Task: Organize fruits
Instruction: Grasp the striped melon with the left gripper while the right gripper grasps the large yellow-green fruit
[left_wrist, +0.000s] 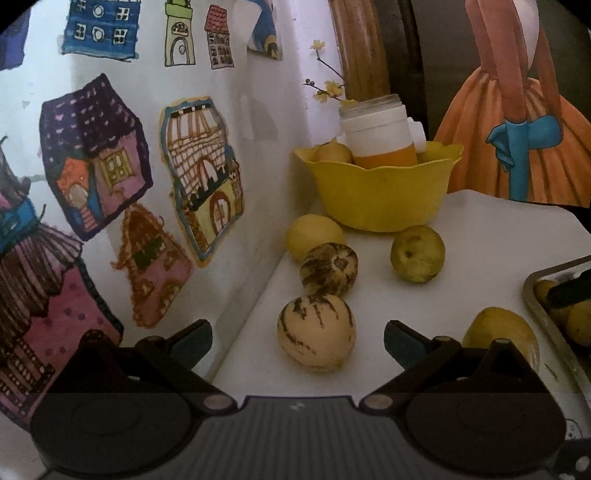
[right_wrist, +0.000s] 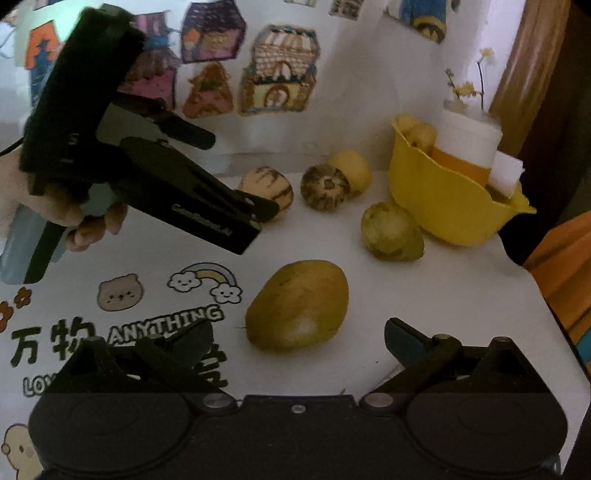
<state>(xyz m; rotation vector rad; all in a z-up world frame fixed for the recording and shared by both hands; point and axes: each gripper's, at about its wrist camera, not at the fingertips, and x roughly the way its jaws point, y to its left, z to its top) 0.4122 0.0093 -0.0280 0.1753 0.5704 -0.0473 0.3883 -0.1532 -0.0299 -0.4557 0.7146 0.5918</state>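
A white tabletop (left_wrist: 480, 236) stands against a white wall covered with colourful drawings of houses (left_wrist: 199, 173). At the far end sits a yellow plastic bowl with a wavy rim (left_wrist: 380, 192), holding a white and orange container (left_wrist: 380, 136) and a small yellow fruit (left_wrist: 332, 152).

Loose fruit lies near the bowl: a plain yellow round fruit (left_wrist: 314, 236), a green-yellow blotched fruit (left_wrist: 417, 253), and two cream melons with dark purple stripes, one farther (left_wrist: 328, 269) and one nearer (left_wrist: 317, 332).

The left gripper (left_wrist: 297, 341) hovers with its fingers wide apart on either side of the nearer striped melon, not touching it.

The right gripper (right_wrist: 297, 343) also has its fingers spread, framing a large yellow-green mango (right_wrist: 297, 304) lying on the table.

At the right edge of the left wrist view, a metal tray (left_wrist: 535, 306) holds more yellow fruit.
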